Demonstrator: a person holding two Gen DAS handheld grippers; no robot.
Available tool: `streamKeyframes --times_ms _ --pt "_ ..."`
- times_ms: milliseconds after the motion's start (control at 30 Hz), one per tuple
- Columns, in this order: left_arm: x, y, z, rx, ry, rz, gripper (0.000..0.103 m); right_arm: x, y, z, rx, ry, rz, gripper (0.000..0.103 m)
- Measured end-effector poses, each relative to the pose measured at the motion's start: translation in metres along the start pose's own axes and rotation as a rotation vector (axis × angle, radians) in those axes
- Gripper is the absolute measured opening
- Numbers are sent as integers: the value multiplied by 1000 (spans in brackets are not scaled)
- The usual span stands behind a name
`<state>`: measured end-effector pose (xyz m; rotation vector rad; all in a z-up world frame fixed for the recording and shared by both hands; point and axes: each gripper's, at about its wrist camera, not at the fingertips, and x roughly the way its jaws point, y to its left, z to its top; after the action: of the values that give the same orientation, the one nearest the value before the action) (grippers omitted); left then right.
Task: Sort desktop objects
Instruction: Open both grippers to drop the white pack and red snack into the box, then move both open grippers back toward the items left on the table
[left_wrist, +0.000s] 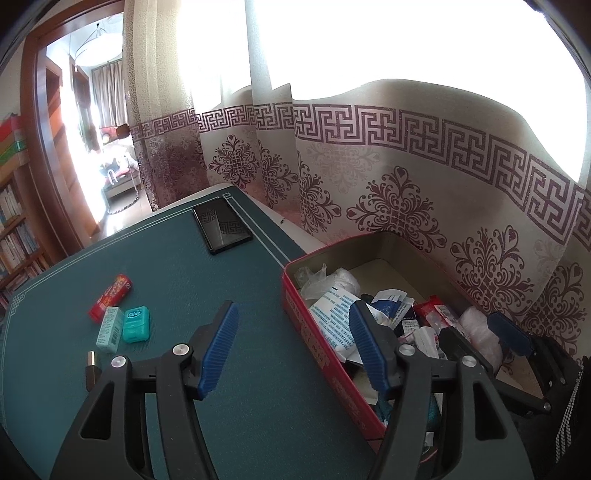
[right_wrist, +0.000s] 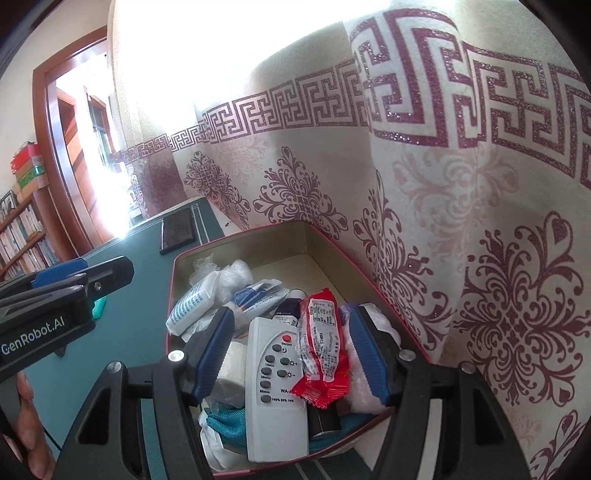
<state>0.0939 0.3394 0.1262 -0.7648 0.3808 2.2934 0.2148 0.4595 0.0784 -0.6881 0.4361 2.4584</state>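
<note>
My left gripper (left_wrist: 293, 350) stands open over the green mat (left_wrist: 177, 280). Its right finger hangs just above the near wall of the red tin (left_wrist: 295, 299), and nothing sits between the pads. Left of it on the mat lie a red packet (left_wrist: 110, 297), a pale green box (left_wrist: 110, 329) and a teal floss case (left_wrist: 136, 324). My right gripper (right_wrist: 291, 354) is open above the tin's (right_wrist: 170, 295) contents. A white remote (right_wrist: 275, 387) and a red snack packet (right_wrist: 323, 347) lie between its pads, and the pads do not press on them.
A black phone (left_wrist: 222, 225) lies at the mat's far edge. A small brass-tipped plug (left_wrist: 92, 365) rests near the left gripper. The tin is packed with several wrappers, bags and a gauze roll. A patterned curtain (left_wrist: 406, 177) hangs right behind the tin. A hand (right_wrist: 26, 424) holds the left gripper.
</note>
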Motion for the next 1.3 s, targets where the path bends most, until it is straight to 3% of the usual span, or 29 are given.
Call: streamKeyframes --times_ms 700,1300 --pt "-11 113 -39 -157 43 199 67 -1 87 -9 -147 11 93 76" --pt "7 168 -53 -286 109 251 67 16 132 -8 -212 59 153 78"
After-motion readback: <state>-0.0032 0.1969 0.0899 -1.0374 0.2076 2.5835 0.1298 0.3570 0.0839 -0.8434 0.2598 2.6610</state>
